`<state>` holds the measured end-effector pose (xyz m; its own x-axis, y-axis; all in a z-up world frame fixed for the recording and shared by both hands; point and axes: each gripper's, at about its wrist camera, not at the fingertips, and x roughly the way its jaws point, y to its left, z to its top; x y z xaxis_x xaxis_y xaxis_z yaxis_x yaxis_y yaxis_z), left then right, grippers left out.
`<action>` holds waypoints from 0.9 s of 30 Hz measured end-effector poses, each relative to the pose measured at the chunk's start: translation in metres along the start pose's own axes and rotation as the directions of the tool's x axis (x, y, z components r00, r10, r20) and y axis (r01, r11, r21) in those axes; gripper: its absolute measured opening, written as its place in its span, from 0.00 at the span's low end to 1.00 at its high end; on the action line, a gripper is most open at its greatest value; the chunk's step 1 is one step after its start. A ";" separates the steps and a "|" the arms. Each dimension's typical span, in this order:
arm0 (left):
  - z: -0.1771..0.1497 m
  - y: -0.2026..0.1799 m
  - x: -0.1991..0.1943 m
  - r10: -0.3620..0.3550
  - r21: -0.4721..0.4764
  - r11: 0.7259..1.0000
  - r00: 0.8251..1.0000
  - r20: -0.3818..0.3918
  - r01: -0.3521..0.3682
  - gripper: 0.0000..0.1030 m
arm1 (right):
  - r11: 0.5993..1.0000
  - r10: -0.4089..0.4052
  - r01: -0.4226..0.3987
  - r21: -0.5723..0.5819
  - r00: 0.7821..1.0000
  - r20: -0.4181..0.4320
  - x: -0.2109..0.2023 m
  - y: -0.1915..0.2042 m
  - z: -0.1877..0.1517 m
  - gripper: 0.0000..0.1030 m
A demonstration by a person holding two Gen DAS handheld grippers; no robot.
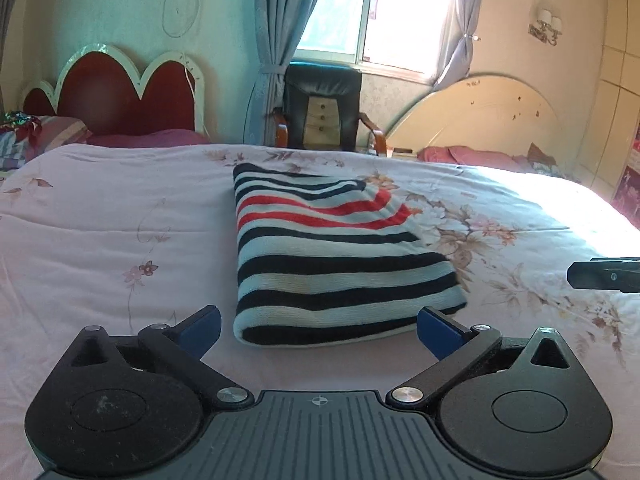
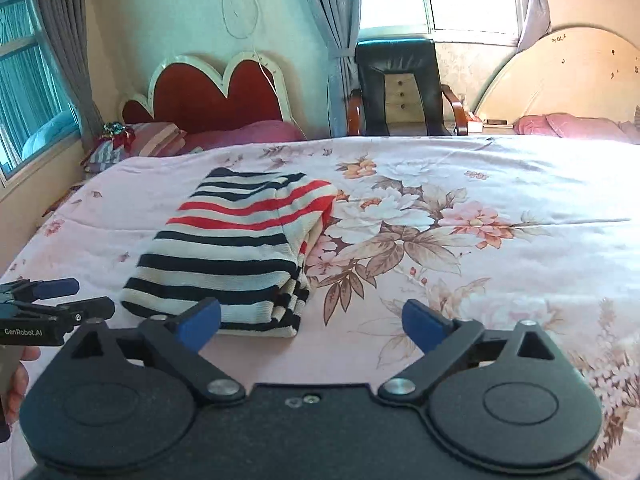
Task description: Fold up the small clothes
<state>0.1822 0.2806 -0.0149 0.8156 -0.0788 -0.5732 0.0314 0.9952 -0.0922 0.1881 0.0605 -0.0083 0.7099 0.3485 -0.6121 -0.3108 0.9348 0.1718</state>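
Blue pads sit on the tips of both tools. The left gripper has its two fingers spread wide apart, and nothing is between them. It hangs low over the bed, just in front of the near edge of the striped sweater. The right gripper is spread wide too and holds nothing. It is a little to the right of the sweater, over the big flowers on the pink bedspread.

The sweater lies folded into a neat block in the middle of the bed. It has dark and white stripes, with some red stripes on the far half. Its folded layers show along the right side.

Farther back stand a red headboard with a wavy white rim, a black chair under the bright window, and a pale round headboard.
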 end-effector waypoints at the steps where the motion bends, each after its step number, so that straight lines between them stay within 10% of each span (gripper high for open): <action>1: -0.001 -0.007 -0.014 -0.005 0.001 1.000 1.000 0.011 0.005 1.00 | 1.000 0.006 -0.006 0.006 1.000 0.012 -0.015 0.002 -0.003 0.99; 14: -0.040 -0.051 -0.200 0.004 0.022 1.000 0.990 0.142 -0.007 1.00 | 0.994 -0.083 0.088 -0.056 0.992 0.094 -0.164 0.071 -0.057 0.99; 27: -0.062 -0.065 -0.272 0.016 0.024 0.999 0.981 0.192 -0.021 1.00 | 0.983 -0.133 0.151 -0.101 0.977 0.168 -0.229 0.109 -0.081 0.99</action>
<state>-0.0774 0.2339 0.0963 0.9120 -0.0500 -0.4072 0.0275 0.9978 -0.0608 -0.0600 0.0774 0.0884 0.8407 0.2277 -0.4913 -0.2621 0.9650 -0.0012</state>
